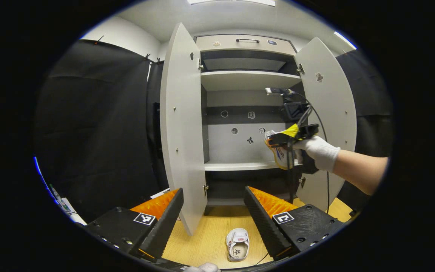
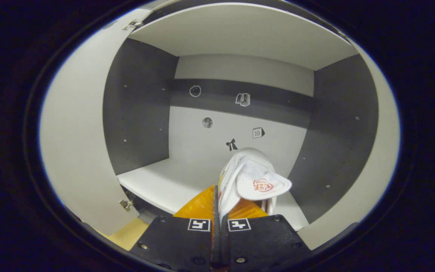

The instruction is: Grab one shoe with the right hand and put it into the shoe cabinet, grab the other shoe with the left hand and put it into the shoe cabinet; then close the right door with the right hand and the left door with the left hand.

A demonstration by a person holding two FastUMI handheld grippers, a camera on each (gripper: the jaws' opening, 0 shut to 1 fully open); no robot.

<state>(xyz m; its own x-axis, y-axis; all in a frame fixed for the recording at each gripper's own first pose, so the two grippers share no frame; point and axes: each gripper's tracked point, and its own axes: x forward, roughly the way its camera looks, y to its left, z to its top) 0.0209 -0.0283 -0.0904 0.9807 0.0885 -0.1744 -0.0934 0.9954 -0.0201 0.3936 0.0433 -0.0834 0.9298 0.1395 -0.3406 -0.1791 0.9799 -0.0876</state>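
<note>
A small white shoe (image 1: 238,244) lies on the wooden floor in front of the open shoe cabinet (image 1: 246,81), just beyond my left gripper (image 1: 213,211), which is open and holds nothing. In the left gripper view a gloved hand (image 1: 321,151) holds my right gripper (image 1: 278,141) at the right side of the middle shelf (image 1: 236,165), with the other white shoe (image 1: 281,156) in it. In the right gripper view my right gripper (image 2: 219,204) is shut on the edge of that shoe (image 2: 253,177), which hangs tilted above the white shelf (image 2: 164,181).
Both cabinet doors stand wide open: the left door (image 1: 181,128) and the right door (image 1: 327,113). A drawer with a handle (image 1: 247,40) tops the cabinet. Black cloth walls flank it. The bare arm (image 1: 361,170) reaches in from the right.
</note>
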